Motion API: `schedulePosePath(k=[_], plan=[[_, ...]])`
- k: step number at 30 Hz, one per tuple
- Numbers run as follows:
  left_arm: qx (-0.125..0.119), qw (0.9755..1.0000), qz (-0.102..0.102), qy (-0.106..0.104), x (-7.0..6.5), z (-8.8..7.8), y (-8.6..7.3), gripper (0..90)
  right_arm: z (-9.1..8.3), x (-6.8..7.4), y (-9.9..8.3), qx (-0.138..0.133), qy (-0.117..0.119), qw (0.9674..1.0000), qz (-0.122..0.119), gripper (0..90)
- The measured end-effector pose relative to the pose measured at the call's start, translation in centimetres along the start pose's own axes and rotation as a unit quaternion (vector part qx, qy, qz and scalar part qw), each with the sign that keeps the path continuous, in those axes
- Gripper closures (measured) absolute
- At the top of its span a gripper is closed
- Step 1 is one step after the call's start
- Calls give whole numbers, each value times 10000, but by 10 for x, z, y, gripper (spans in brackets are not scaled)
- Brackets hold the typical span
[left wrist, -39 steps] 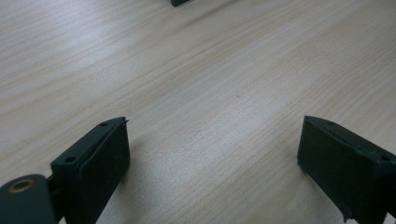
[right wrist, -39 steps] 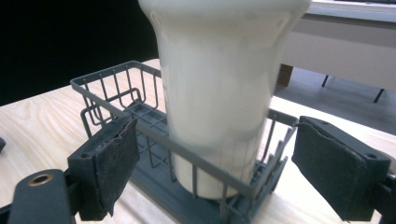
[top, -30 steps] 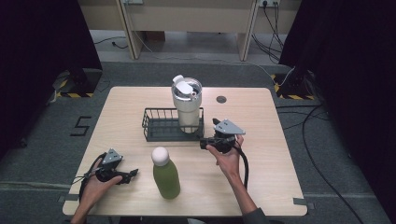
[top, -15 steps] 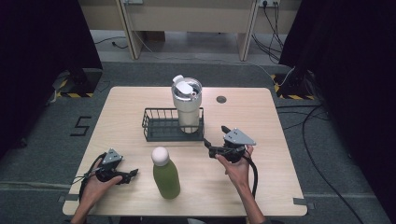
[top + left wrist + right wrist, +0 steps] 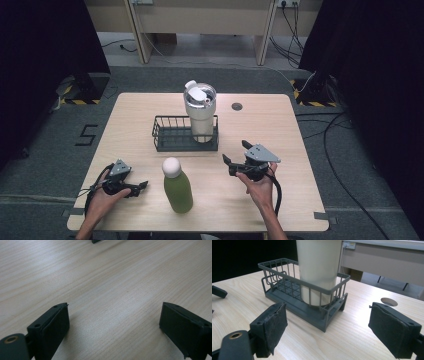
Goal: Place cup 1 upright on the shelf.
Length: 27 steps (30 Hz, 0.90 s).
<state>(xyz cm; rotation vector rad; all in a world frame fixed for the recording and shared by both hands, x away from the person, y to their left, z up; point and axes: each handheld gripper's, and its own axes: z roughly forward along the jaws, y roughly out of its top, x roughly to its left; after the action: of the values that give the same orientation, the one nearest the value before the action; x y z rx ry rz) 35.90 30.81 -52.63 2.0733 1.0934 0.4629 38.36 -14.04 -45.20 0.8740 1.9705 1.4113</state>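
My right gripper (image 5: 234, 159) hangs released near the basket (image 5: 172, 142) holding the tumbler (image 5: 200, 112); my left gripper (image 5: 141, 187), also released, must next reach the green bottle (image 5: 177, 187).

The tumbler (image 5: 200, 112) stands in the right end of the wire basket (image 5: 172, 134); the bottle (image 5: 177, 186) stands in front of the basket, between the 2 grippers.
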Motion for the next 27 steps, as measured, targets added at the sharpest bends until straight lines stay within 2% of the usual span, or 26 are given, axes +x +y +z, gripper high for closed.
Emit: schedulePosePath(k=[10, 11, 27], plan=[[3, 10000, 3, -2, 0, 0, 0, 85, -10, 0, -11, 123, -6, 9999, 73, 151], [4, 10000, 3, -2, 0, 0, 0, 85, -12, 1, -11, 160, -5, 9998, 150, 151], [5, 10000, 5, -2, 0, 0, 0, 85, -24, 3, -22, 245, 55, 9994, 224, 151]])
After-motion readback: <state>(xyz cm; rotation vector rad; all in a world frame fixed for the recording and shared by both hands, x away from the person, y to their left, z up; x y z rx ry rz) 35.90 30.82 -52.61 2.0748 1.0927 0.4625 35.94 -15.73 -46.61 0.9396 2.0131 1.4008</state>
